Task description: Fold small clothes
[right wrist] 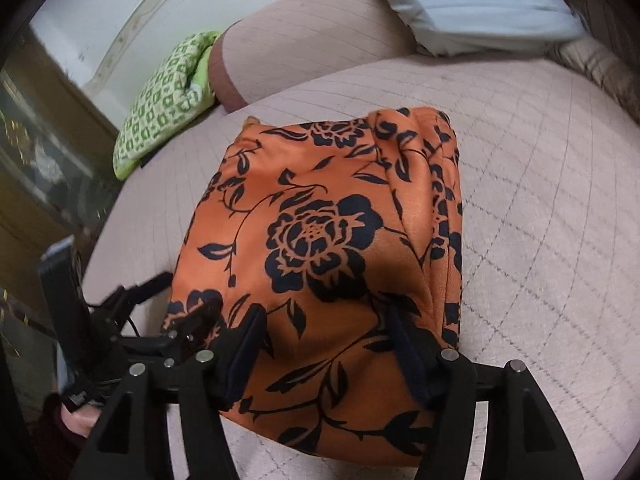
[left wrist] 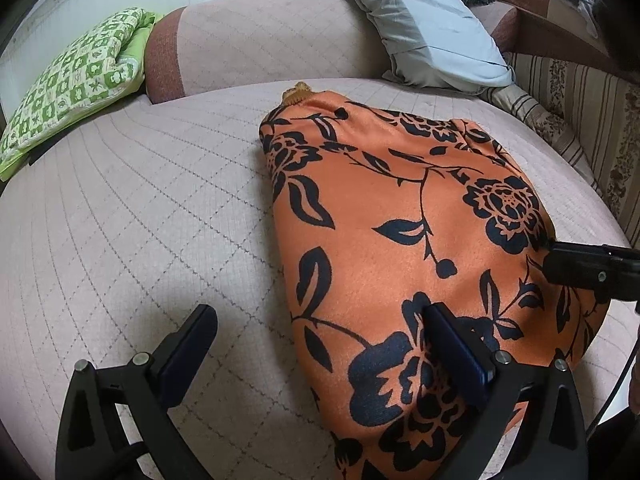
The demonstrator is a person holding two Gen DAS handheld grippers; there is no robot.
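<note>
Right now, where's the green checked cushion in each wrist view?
Left wrist: green checked cushion sits at upper left, at the sofa's left end, well left of the orange floral garment.
Right wrist: the cushion is upper left of centre, beyond the garment's far left corner.
Shared landmark: the pale blue pillow against the sofa back, top right in both views.

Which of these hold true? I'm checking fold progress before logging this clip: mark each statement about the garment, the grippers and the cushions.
1. The orange floral garment lies on a quilted beige couch seat. True.
2. The left hand-held gripper is shut on the garment. False: its jaws stand wide open, one finger over the seat, one over the cloth.
3. A green patterned cushion sits at the far left. True.
4. The right hand-held gripper is far from the garment. False: it is open over the cloth's near part.
</note>
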